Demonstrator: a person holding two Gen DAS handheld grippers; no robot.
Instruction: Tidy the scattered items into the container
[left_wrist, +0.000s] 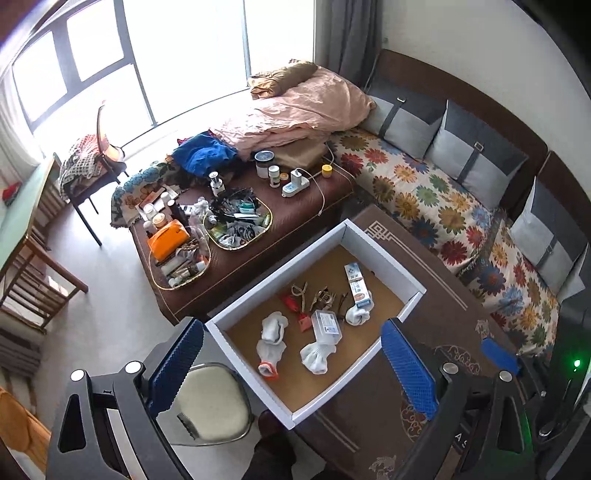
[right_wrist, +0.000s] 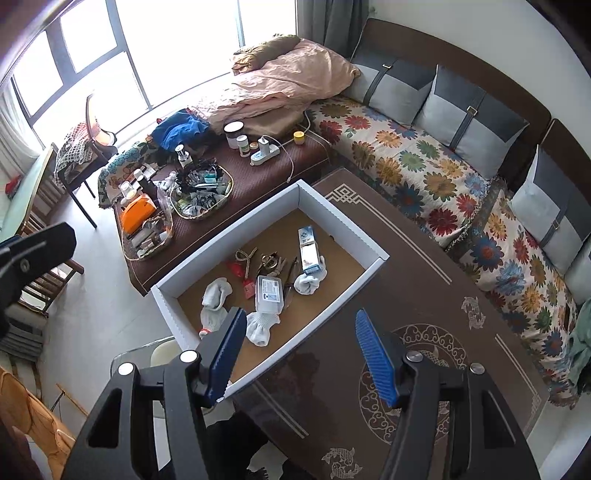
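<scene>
both jaws stand apart and empty: our left gripper (left_wrist: 291, 354) and right gripper (right_wrist: 301, 354) hover over the near end of the white box (right_wrist: 343, 221). socks (right_wrist: 258, 328), a clear case (right_wrist: 269, 293) (tools too) lie inside; the brown table (right_wrist: 406, 302) looks bare, so we judge we're nearly done.

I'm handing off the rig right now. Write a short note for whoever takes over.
Left claw: open, empty, above the box.
Right claw: open, empty, over the box's near edge.
In the box: socks, clear plastic case, carton, metal clips, red bits.
The brown table around the box shows nothing loose.
Left: probably nothing; check the table once, then stop.
</scene>
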